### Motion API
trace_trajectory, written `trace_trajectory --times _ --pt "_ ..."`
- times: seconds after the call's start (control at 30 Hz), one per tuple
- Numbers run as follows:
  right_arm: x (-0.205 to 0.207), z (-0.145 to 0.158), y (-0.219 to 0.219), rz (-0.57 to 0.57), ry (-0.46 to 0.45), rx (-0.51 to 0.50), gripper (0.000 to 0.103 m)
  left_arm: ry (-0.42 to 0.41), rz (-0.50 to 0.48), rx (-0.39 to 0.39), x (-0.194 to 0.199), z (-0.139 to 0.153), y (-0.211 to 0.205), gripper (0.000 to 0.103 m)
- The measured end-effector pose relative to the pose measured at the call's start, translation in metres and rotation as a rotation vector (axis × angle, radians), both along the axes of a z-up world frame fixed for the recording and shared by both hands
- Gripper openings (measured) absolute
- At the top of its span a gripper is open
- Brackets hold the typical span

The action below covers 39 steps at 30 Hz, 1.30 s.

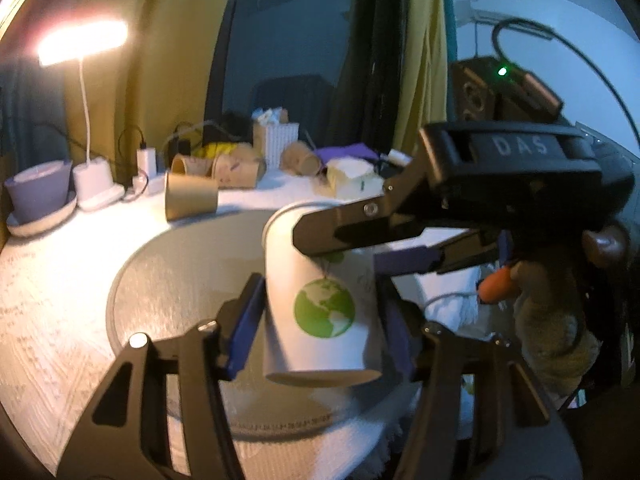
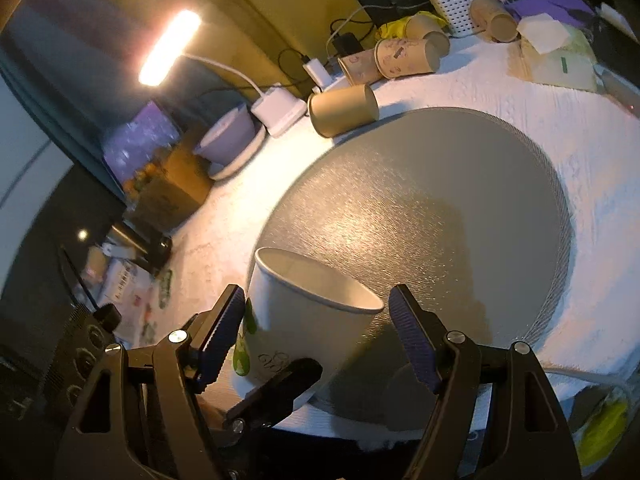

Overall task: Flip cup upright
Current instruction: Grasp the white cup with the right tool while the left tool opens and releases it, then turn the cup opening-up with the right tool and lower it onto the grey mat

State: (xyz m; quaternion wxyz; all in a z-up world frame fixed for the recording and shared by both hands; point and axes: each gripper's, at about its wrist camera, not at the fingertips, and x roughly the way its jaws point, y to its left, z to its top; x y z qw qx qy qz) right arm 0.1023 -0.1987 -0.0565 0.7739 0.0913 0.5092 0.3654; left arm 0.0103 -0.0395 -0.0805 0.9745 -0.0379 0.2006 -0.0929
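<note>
At the far left of my left wrist view a purple pot [image 1: 38, 192] stands on its saucer beside the white lamp base [image 1: 96, 182], with the lit lamp head [image 1: 82, 42] above on a thin neck. Right of them a plain brown paper cup [image 1: 191, 196] lies on its side on the white tablecloth [image 1: 52, 280], at the back edge of the round grey mat [image 1: 180, 280].

My left gripper [image 1: 318, 328] reaches forward low over the mat, and the white paper cup [image 1: 320, 304] with the green globe print sits between my blue pads [image 1: 244, 326]. The right pad is against the cup wall; the left one looks just beside it, so I appear to be gripping the cup, though blur keeps me from being certain. The cup is lifted off the mat and tilted, one end near my camera, the other leaning away.

My right gripper [image 1: 352, 250] comes in from the right, held level in a gloved hand [image 1: 552, 320], its upper finger [image 1: 348, 228] lying across the cup's far end. In the right wrist view that gripper [image 2: 318, 344] stands wide open: the cup's open mouth [image 2: 320, 284] sits between the two blue pads [image 2: 412, 336], touching the left, well clear of the right. A black finger of the left gripper [image 2: 280, 390] crosses the cup's lower wall.
</note>
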Motion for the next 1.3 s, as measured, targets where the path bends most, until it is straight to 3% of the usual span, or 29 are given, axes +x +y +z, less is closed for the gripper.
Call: trace_trajectory --times 0.27,0.53,0.7,0.77,1.03,1.1,1.3 --pt "0.011 0.001 0.002 -0.003 0.118 0.083 0.081 -0.066 -0.032 0.027 -0.004 0.010 -0.003 0.057" --pt "0.018 0.004 0.011 0.027 0.109 0.092 0.076 -0.064 -0.017 0.023 0.001 0.013 0.004 0.060" --pt "0.024 0.004 0.018 0.036 0.107 0.076 0.076 -0.016 -0.023 0.001 0.008 0.013 0.008 0.070" --pt "0.029 0.007 0.020 0.029 0.079 0.062 0.076 0.000 -0.035 -0.009 0.010 0.012 0.010 0.079" --pt "0.041 0.020 0.036 0.009 -0.128 -0.051 0.076 0.135 -0.018 -0.025 0.026 0.005 0.025 0.079" --pt "0.041 0.023 0.043 0.007 -0.227 -0.124 0.076 0.168 0.013 -0.023 0.031 0.003 0.033 0.079" --pt "0.054 0.015 0.054 0.011 -0.350 -0.235 0.076 0.260 0.133 -0.071 0.049 -0.002 0.065 0.079"
